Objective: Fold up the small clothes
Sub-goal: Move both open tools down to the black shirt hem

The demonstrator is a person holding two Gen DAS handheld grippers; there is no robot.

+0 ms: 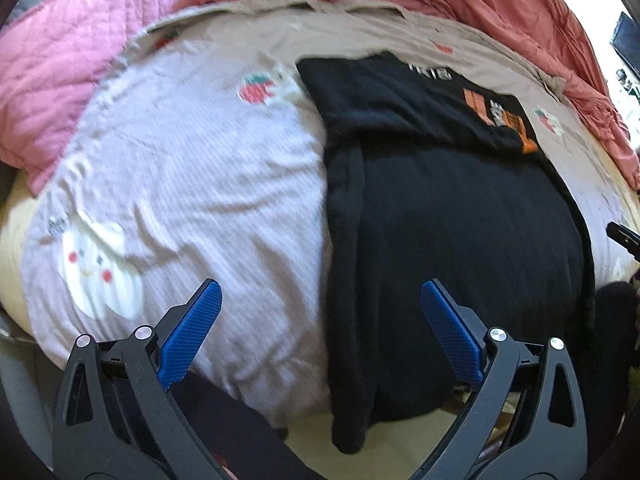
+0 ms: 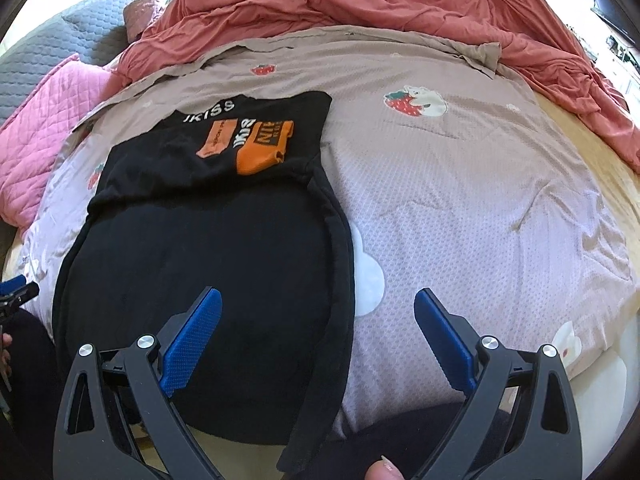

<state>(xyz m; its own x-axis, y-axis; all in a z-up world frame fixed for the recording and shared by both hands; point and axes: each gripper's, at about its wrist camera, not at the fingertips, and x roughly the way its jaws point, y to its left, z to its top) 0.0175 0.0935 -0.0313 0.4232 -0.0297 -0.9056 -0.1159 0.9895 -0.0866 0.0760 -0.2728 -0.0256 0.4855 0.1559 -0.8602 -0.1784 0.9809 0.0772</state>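
With both the left gripper (image 1: 320, 320) and right gripper (image 2: 318, 320) spread wide and empty, we were mid-fold: black shirt (image 2: 208, 240) lay narrowed on the bedspread (image 2: 460, 200), near hem needing pinching next.

The shirt (image 2: 208, 248) was black with orange patches and white lettering, the sheet (image 2: 460, 208) pale lilac with strawberries and white bears, the far blanket (image 2: 360, 4) coral, the left quilt (image 1: 68, 76) pink, and the gripper pads (image 2: 192, 344) blue.
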